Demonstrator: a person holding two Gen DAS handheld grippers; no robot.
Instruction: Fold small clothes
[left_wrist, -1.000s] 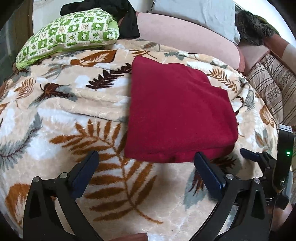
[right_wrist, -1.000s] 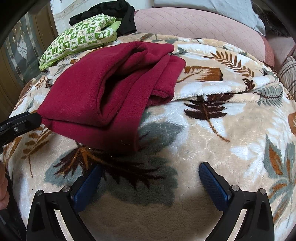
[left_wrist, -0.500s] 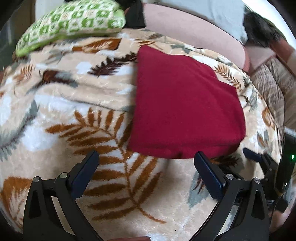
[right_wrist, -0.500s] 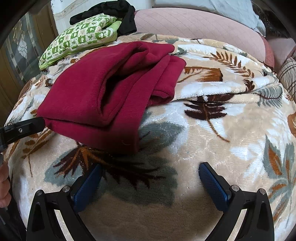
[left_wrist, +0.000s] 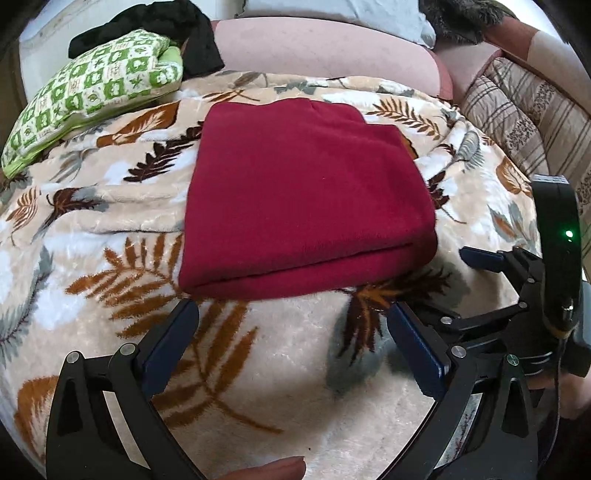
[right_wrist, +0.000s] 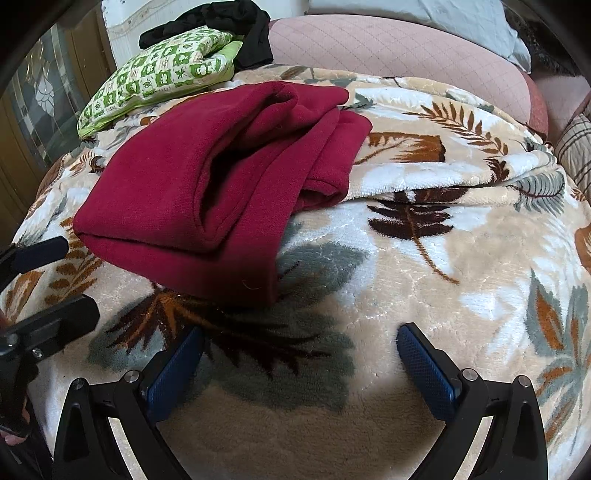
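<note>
A dark red garment (left_wrist: 303, 195) lies folded into a thick rectangle on a leaf-patterned blanket (left_wrist: 258, 369). In the right wrist view the same garment (right_wrist: 207, 192) shows its open layered edges. My left gripper (left_wrist: 291, 325) is open and empty, just short of the garment's near folded edge. My right gripper (right_wrist: 299, 350) is open and empty, below and to the right of the garment's near corner. The right gripper also shows at the right of the left wrist view (left_wrist: 517, 280), and the left gripper's fingers (right_wrist: 37, 254) show at the left edge of the right wrist view.
A green-and-white patterned cushion (left_wrist: 92, 88) and a black cloth (left_wrist: 166, 29) lie at the back left. A pink sofa back (left_wrist: 325, 48) runs behind the blanket. Striped cushions (left_wrist: 528, 110) sit at the right. A grey pillow (right_wrist: 424, 18) rests on top.
The left gripper has shifted a little, so the garment sits more centred and closer in its view. The right gripper has barely moved. The garment has not changed.
</note>
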